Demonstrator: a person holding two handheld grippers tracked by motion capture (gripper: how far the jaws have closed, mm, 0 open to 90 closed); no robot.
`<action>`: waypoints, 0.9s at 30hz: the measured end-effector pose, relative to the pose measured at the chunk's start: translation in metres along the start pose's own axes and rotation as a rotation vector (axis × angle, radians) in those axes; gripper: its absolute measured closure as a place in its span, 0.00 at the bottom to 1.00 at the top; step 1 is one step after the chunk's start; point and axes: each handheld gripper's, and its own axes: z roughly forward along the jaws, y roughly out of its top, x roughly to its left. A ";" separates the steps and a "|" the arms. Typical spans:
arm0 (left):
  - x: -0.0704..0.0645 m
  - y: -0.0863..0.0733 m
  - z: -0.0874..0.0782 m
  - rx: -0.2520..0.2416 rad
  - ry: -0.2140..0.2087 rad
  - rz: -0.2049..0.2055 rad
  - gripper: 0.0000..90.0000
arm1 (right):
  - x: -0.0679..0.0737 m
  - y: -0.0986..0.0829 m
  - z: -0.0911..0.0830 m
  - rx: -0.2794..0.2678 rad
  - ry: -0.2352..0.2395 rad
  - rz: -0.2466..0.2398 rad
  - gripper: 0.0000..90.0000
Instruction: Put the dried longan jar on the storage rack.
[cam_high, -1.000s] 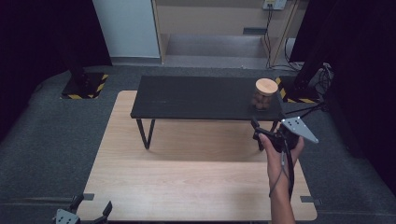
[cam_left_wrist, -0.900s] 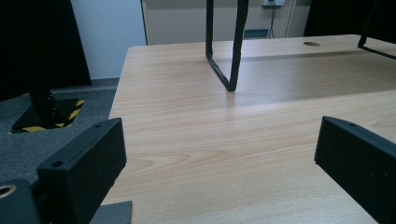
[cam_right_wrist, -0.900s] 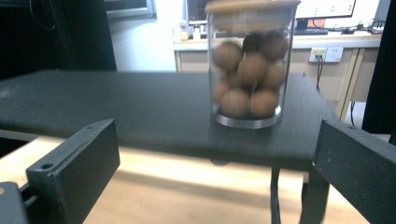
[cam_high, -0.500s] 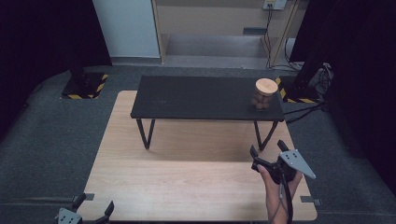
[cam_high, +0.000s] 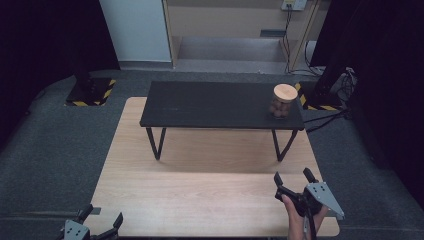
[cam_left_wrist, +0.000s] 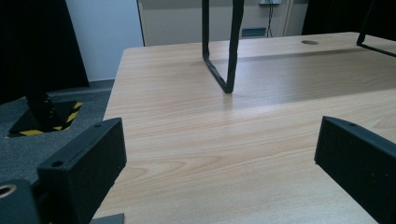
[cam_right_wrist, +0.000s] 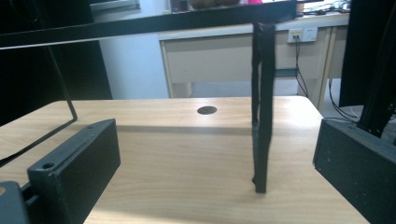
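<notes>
Far beyond both gaping grippers' jaws, jar (cam_high: 283, 100), perhaps of nuts.

Black table (cam_high: 210, 105), pale wood board (cam_high: 200, 195)

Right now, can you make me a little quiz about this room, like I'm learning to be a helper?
1. True or false: the jar stands on the black table.
2. What colour is the jar's lid? A) red B) light wood C) blue
3. Fill in: both grippers' jaws are ____, with nothing between them.

Key
1. True. It stands near the table's right end.
2. B. The lid is light wood, and round brown things show inside the jar.
3. Open. The left gripper and the right gripper are both low over the wooden board, jaws apart.
</notes>
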 end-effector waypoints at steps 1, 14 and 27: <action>0.000 0.000 0.001 0.000 0.001 0.001 0.01 | -0.002 -0.003 -0.002 0.000 0.003 0.007 0.01; -0.001 0.005 0.010 0.002 -0.001 0.016 0.01 | -0.012 -0.039 -0.031 -0.001 -0.031 0.049 0.01; -0.004 0.007 0.014 0.004 -0.004 0.017 0.01 | -0.017 -0.052 -0.043 0.000 -0.053 0.054 0.01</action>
